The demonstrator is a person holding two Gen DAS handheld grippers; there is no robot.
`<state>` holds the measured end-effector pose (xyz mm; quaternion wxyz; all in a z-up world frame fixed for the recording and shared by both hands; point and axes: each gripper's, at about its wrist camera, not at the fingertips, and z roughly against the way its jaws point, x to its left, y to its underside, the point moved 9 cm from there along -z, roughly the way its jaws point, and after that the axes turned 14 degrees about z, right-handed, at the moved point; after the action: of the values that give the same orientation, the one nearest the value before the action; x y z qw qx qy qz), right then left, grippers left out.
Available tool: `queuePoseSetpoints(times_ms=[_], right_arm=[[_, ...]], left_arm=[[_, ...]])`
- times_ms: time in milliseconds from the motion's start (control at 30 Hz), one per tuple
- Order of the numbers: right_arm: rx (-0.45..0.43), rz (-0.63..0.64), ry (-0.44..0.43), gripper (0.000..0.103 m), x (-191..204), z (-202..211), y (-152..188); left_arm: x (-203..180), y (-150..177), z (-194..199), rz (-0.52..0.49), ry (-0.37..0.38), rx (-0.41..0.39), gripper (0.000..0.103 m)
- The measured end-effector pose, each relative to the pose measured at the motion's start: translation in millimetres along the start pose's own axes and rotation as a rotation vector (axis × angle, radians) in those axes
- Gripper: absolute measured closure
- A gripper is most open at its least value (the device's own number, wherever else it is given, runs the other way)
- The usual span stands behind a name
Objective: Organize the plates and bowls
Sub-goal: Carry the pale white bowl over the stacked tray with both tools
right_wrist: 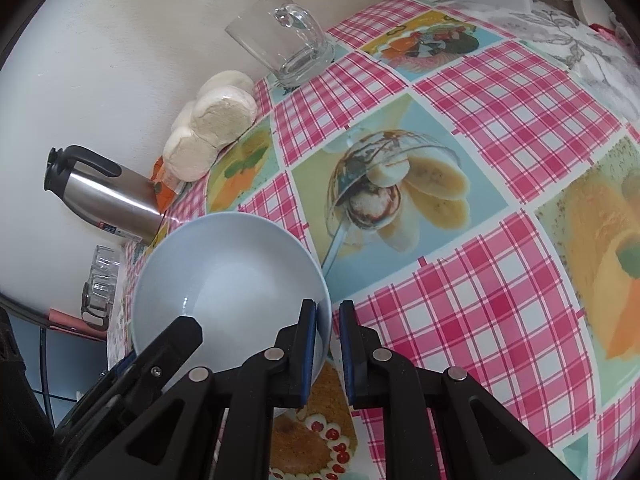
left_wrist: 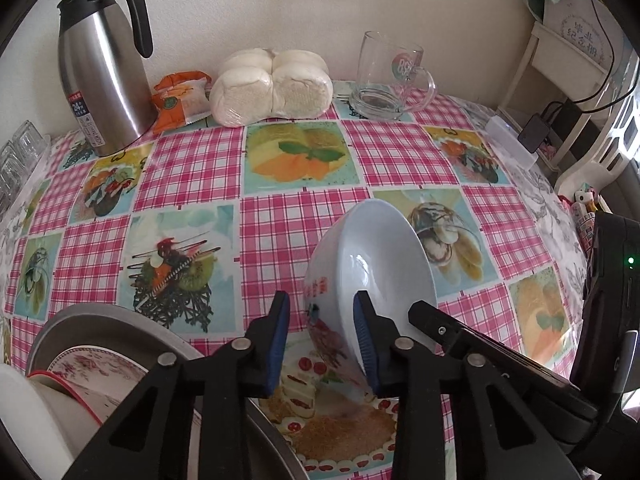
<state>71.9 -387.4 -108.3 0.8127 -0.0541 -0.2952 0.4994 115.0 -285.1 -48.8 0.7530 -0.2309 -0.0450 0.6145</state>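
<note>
A pale blue bowl [left_wrist: 380, 256] with flower print on its outside hangs tilted on its side above the checked tablecloth [left_wrist: 192, 168]. My right gripper [right_wrist: 328, 305] is shut on the rim of the bowl [right_wrist: 224, 280], one finger inside and one outside. My left gripper [left_wrist: 321, 296] straddles the bowl's lower wall. Its right pad lies against the bowl, but a gap shows between the left pad and the outer wall. At the lower left of the left wrist view, a metal dish [left_wrist: 120, 320] holds a floral plate [left_wrist: 92, 364] and a white bowl [left_wrist: 36, 420].
Against the wall stand a steel thermos jug [left_wrist: 100, 80], an orange snack packet [left_wrist: 180, 98], wrapped white buns [left_wrist: 272, 88] and a glass mug [left_wrist: 384, 76]. Small glasses [left_wrist: 20, 152] sit at the far left. A white box [left_wrist: 508, 140] lies near the table's right edge.
</note>
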Motion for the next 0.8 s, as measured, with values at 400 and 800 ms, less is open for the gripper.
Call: queuePoseSetpoints(times_ms=[400, 800], right_arm=[[0.017, 0.018, -0.002, 0.090, 4.6, -3.4, 2.0], [-0.044, 0.058, 0.016, 0.090, 15.1, 27.9, -14.4]], left_arm=[[-0.4, 0.6, -2.6, -0.017, -0.007, -0.003, 0.081], [-7.3, -13.0, 30.1, 0.002, 0.064, -0.060, 0.081]])
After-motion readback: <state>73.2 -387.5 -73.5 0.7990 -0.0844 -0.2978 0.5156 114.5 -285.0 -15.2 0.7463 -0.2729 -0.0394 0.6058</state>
